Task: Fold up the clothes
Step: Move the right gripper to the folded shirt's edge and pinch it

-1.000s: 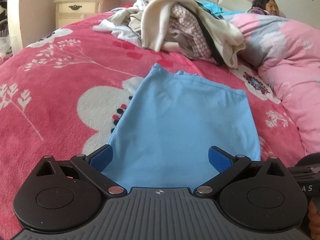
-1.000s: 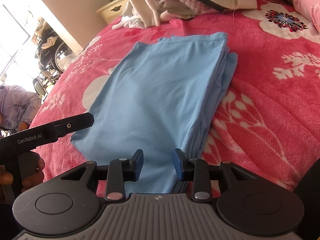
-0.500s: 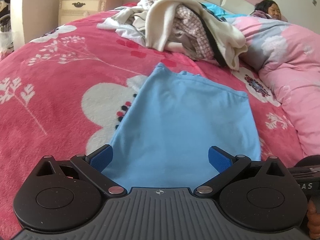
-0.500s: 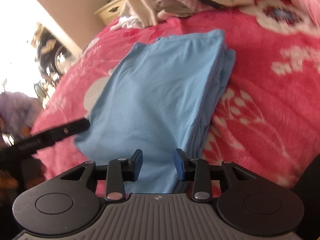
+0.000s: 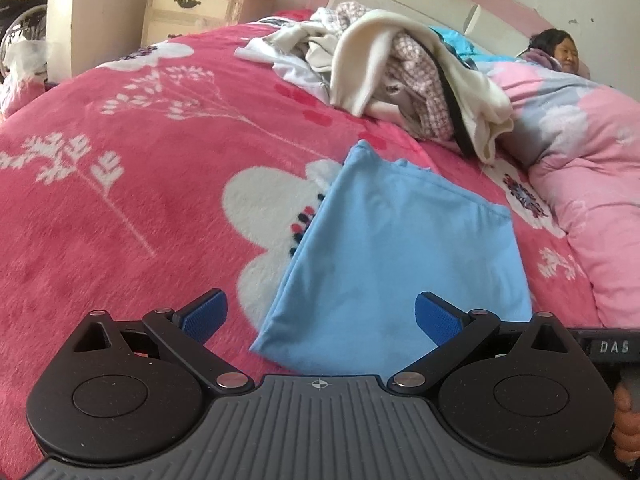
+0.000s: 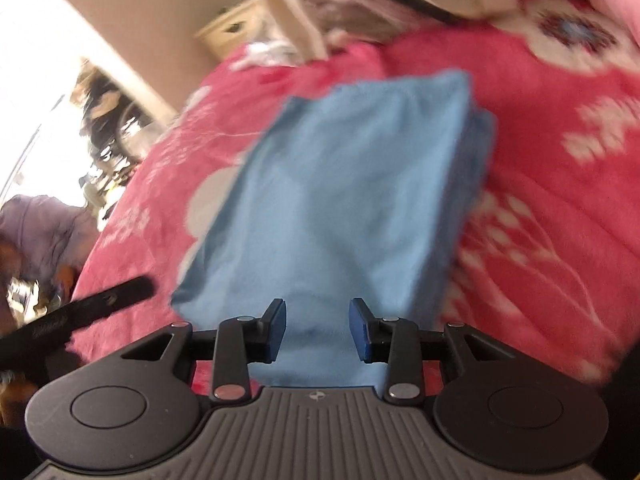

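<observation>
The blue garment (image 5: pixel 400 264) lies folded into a long flat rectangle on the bed, on top of the red blanket (image 5: pixel 140 184) with white flowers. In the right wrist view its folded layers (image 6: pixel 476 168) show as a stack along the right edge. The near end of the garment reaches to the front of both tools.

The left tongs (image 5: pixel 321 316) stand wide open, with the blue pads far apart; the near corner of the garment is seen between them, but the pads do not touch it. The right tongs (image 6: pixel 317 330) stand at a narrow opening, with a clear gap between the pads. They hang over the near end of the garment and grip nothing. This view is blurred.

Behind the garment is a heap of unfolded clothes (image 5: pixel 404 80). To the right lies a pink quilt (image 5: pixel 592 168) with a person under it. A cream nightstand (image 5: pixel 188 12) stands in the far left corner.
</observation>
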Demonstrator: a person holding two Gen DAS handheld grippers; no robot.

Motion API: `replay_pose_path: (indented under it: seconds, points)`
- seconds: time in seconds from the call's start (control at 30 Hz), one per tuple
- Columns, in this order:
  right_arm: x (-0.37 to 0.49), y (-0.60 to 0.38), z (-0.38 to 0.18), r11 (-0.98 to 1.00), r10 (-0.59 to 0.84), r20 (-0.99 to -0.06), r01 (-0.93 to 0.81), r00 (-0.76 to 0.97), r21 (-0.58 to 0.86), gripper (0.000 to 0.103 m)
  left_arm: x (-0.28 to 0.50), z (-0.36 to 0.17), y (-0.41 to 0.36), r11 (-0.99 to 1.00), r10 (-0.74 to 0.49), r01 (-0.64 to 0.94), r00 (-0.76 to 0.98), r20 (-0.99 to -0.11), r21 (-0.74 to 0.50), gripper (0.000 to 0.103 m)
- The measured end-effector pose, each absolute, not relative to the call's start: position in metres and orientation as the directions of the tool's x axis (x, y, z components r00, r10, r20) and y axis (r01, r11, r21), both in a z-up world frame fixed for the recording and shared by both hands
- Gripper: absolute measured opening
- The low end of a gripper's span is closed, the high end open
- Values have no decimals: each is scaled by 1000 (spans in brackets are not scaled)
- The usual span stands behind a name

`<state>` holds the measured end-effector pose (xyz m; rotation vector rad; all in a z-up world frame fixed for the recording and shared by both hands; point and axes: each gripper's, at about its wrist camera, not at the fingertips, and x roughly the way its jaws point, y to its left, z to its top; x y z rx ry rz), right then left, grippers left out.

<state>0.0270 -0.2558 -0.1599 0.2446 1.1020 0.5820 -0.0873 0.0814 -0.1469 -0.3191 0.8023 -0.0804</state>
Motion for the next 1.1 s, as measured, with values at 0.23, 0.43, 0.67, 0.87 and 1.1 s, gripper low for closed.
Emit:
replay_pose_path:
  seconds: [0.23, 0.43, 0.67, 0.87, 1.1]
  points:
    - [19, -258, -125, 868, 485, -753, -352, 445, 351, 40, -103, -163, 92, 929, -232, -60, 675, -700, -366, 99]
    - [23, -250, -164, 842, 530, -806, -273, 263, 465, 39, -110, -172, 102, 895, -253, -120, 656, -711, -430, 99]
    - [6, -250, -132, 883, 450, -779, -348, 436, 315, 44, -115, -174, 112, 884, -265, -128, 655, -707, -450, 99]
    - [-24, -195, -136, 785, 491, -792, -579, 364, 221, 51, -125, -178, 126, 849, -265, -190, 655, -708, -493, 98]
    - [-58, -136, -140, 574, 526, -775, -819, 350, 20, 52, -137, -174, 137, 852, -230, -222, 655, -720, -473, 98]
